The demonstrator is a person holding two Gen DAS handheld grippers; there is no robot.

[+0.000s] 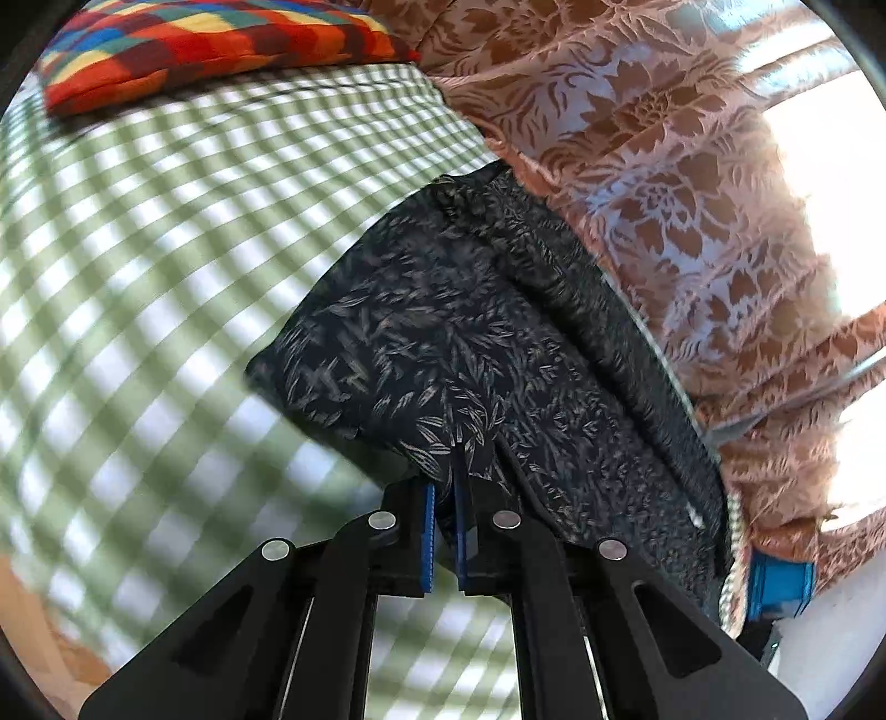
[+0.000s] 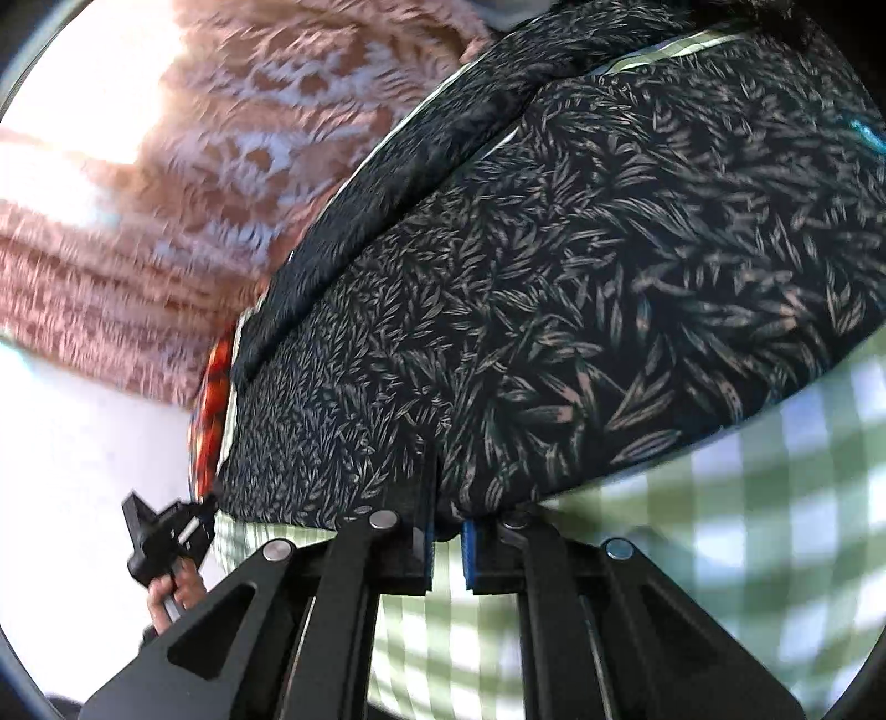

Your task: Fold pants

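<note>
- On the green-checked bedsheet (image 1: 138,266), the pants (image 1: 443,343), dark cloth printed with pale leaves, are lying partly doubled over, with one layer sitting on another along the side nearest the floral curtain (image 1: 664,194).
- Left gripper (image 1: 444,531) is pinching an edge of the pants between its blue pads (image 1: 427,543); the jaws are standing nearly together with cloth rising from the gap, so it is gripping the fabric.
- Right gripper (image 2: 444,548) is likewise clamping a lower edge of the pants (image 2: 581,288), its jaws drawn close and the cloth bunching just above them.
- Both views are showing the held edge lifting clear of the sheet (image 2: 775,498), so I judge a fold to be in mid-carry and not yet laid down.
- From the right wrist view, the person's other hand (image 2: 171,592) is showing at the lower left, holding the handle of the other tool.
- A bright patchwork pillow (image 1: 210,50) is resting on the far end of the bed, well apart from the garment.
- As for progress, the pants are appearing already brought leg upon leg, judging by the stacked layers; what is remaining seems to be laying this lifted end over, smoothing it flat, and perhaps one more fold to make it compact.
- Whether the waistband or the hems are in the jaws, I cannot tell, since blur is hiding the detail.
</note>
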